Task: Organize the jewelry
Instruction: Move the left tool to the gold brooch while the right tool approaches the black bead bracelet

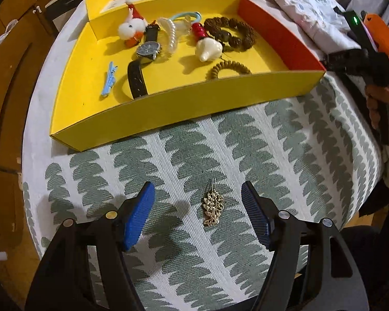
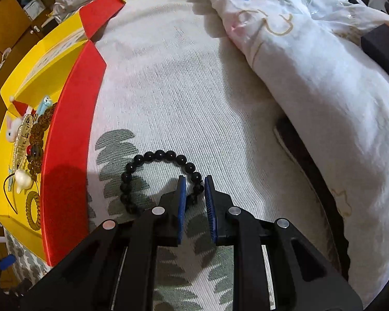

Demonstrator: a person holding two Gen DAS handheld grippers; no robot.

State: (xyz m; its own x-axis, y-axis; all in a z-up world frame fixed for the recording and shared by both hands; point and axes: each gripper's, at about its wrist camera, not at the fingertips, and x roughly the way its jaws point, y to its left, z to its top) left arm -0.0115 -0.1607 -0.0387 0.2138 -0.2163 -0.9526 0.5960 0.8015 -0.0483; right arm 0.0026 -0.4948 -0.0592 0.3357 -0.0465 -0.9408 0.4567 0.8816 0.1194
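The gold brooch [image 1: 212,210] lies flat on the leaf-patterned cloth [image 1: 285,160], its long axis running toward the yellow tray [image 1: 168,114], pin end nearest it. The left gripper [image 1: 198,215] is spread wide around it, touching nothing. The right gripper [image 2: 195,202] sits narrowed over the black bead bracelet's [image 2: 153,171] near edge beside the tray; grip unclear.

Left gripper [image 1: 197,215] held wide open above patterned cloth [image 1: 285,155]. Gold brooch [image 1: 212,208] seen lying flat between jaws, touching neither. Yellow tray [image 1: 168,108] placed beyond jaws, loaded with watch [image 1: 145,51], bead bracelets, hair ties.
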